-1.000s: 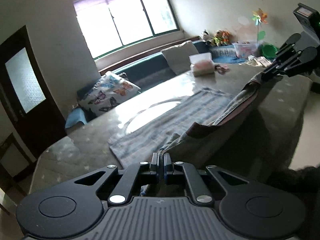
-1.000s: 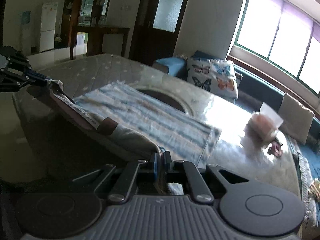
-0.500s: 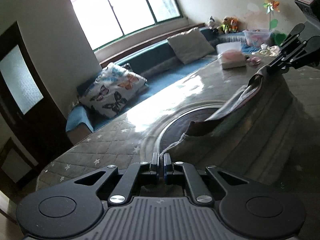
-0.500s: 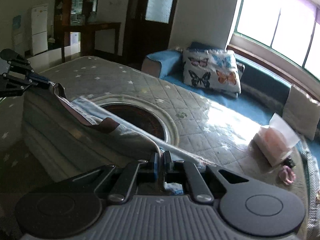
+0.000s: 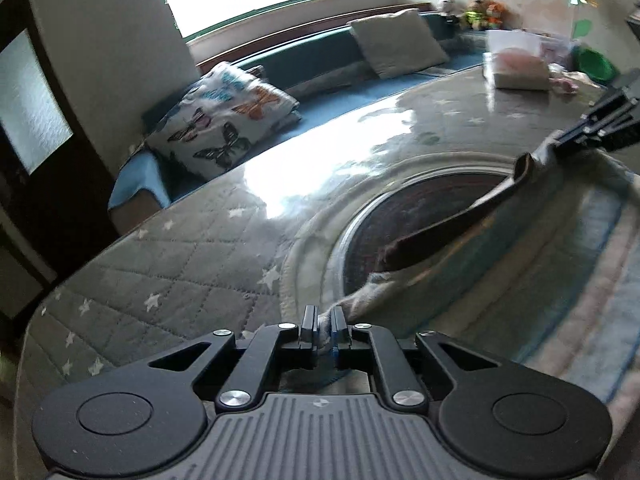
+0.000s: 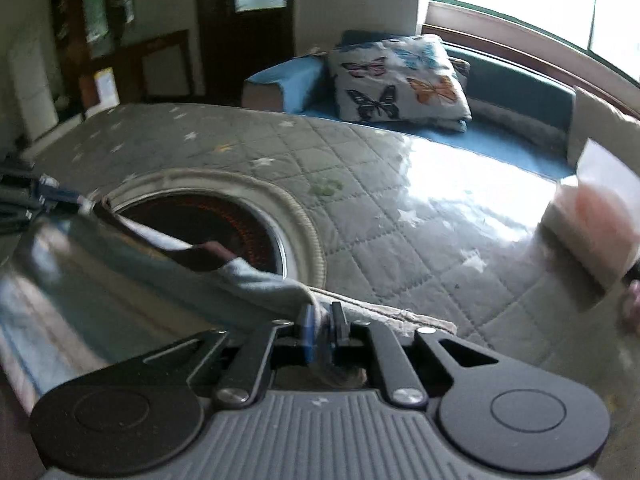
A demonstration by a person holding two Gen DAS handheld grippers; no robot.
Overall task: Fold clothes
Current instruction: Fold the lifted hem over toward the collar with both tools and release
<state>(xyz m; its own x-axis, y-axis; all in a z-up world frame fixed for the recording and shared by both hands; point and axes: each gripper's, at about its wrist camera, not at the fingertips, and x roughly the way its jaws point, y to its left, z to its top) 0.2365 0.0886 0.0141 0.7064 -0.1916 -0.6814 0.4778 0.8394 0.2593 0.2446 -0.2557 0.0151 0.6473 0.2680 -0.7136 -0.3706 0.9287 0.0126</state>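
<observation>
The fold is only partly done. A striped cloth [image 5: 560,280] with a dark brown edge band is held up by two corners over the quilted bench [image 5: 180,260], and its lower part already lies on the bench. The top edge has not been laid down yet, so this fold is not finished, and I think more folds and some smoothing are left after it. The left gripper [image 5: 322,322] has a corner of the cloth between its fingers, and the fingers are starting to spread a little, with the cloth between them. The right gripper [image 6: 322,320] has the other corner, and its fingers are starting to spread too, with the cloth between them. The cloth hangs between the two grippers like a saggy bridge, right over the dark round hole in the bench [image 6: 208,224]. It looks soft and thin, with pale blue and cream stripes. It is blurry, so I cannot tell what kind of clothing it is.
</observation>
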